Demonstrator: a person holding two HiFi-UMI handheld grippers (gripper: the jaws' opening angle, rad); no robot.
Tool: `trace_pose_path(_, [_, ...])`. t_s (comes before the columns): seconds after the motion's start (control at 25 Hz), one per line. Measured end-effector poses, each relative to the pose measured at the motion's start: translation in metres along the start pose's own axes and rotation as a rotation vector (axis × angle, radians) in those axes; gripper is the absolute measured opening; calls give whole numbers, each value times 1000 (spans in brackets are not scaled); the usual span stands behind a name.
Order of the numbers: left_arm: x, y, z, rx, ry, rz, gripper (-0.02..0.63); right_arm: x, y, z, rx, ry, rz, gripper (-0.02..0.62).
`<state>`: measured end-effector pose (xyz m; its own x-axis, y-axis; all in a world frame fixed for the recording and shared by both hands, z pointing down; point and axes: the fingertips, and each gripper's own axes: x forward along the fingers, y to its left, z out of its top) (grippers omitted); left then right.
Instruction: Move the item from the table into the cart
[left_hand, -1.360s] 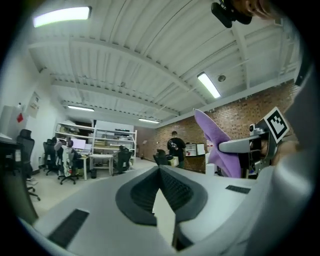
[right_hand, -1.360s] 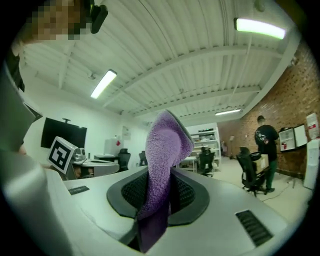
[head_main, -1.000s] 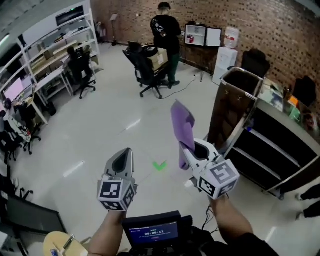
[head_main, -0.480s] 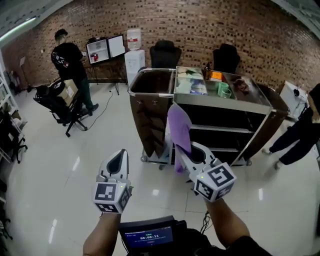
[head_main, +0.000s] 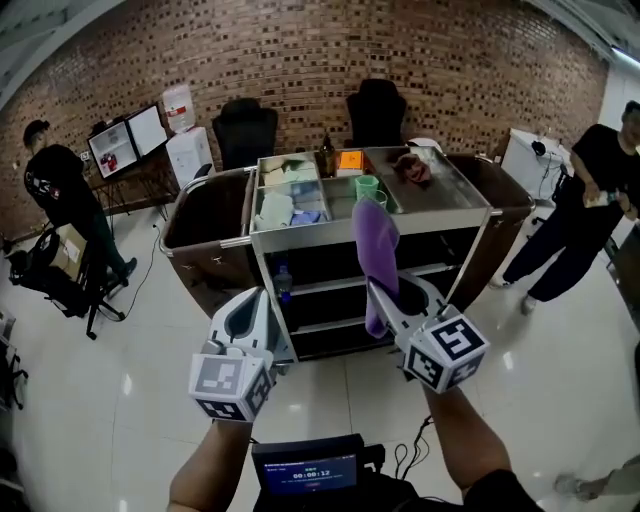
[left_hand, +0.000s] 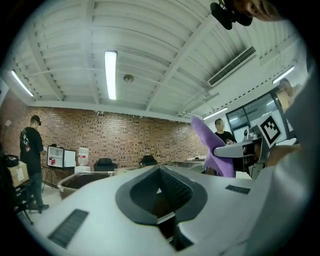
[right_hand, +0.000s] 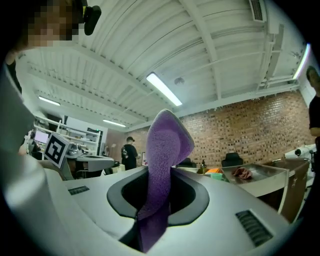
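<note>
A purple cloth (head_main: 374, 250) stands up out of my right gripper (head_main: 386, 300), which is shut on its lower end; the right gripper view shows the cloth (right_hand: 162, 160) pinched between the jaws of the right gripper (right_hand: 150, 212). My left gripper (head_main: 249, 303) is held beside it, jaws together with nothing in them, as the left gripper (left_hand: 159, 176) view confirms. Both point level at the steel service cart (head_main: 470, 205) straight ahead, still short of it. The cart's top tray holds a green cup (head_main: 367, 187), a reddish rag (head_main: 412, 168) and several packets.
A brown bag (head_main: 200, 230) hangs at the cart's left end. Two black chairs (head_main: 245, 125) and a brick wall stand behind it. One person (head_main: 60, 190) stands far left by a desk chair, another person (head_main: 580, 200) close to the cart's right end. Glossy floor lies between me and the cart.
The view has swung round, so the cart has come from the right edge to the centre and nearer. Both grippers keep their pose; the purple cloth stays in the right one.
</note>
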<state>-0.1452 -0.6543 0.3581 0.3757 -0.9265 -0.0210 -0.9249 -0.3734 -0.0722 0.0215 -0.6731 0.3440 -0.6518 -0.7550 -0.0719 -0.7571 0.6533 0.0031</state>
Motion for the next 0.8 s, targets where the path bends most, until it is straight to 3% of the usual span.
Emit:
trace_pose_path(0.24, [164,-6,13,9,-46,-147,0,65,-118,6,-16,-13,-115,64])
trace_pose_path(0.4, [257,14,19,13,-54,-212,0,119,-181,8,-25,1,-176,64])
trace_pose_path(0.6, [353,23,57,30,-105,-253,0,168,-263,38,-70,0,-229,64])
trace_pose_path(0.8, [463,25,84,3,-111,-235,0,219,-356,68,-114,9,-204,64])
